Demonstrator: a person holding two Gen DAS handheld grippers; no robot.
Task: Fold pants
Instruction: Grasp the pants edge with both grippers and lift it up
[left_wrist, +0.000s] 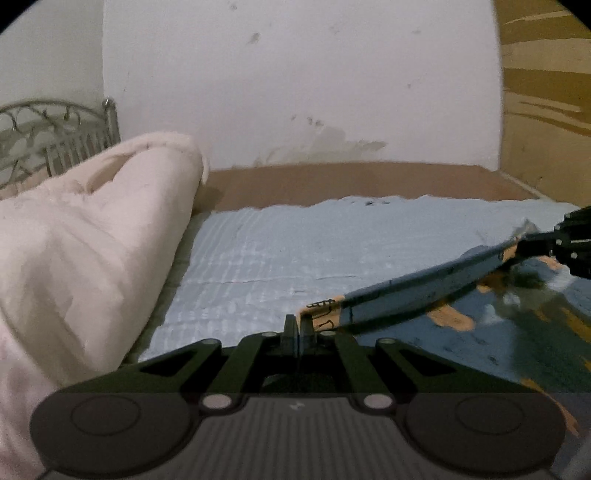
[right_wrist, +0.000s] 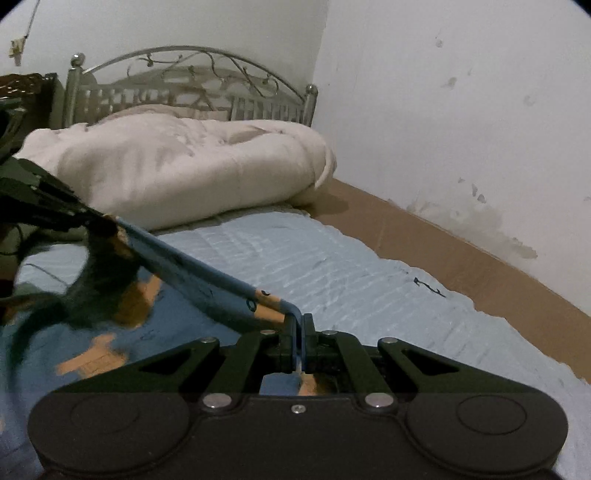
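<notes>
Because both grippers' jaws are clenched on opposite ends of one edge, the blue-and-orange patterned pants (left_wrist: 424, 291) hang stretched between the left gripper (left_wrist: 298, 325) and the right gripper (right_wrist: 301, 325), the rest trailing onto the bed's pale blue sheet (left_wrist: 258, 251). Thin, light, limp cloth like this will likely sag and swing, so corner grips with steady tension suit it best.

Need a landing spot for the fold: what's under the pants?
The pants hang stretched between the left gripper and the right gripper. Beneath them lies the light blue sheet; the part under the draped cloth is hidden.
</notes>
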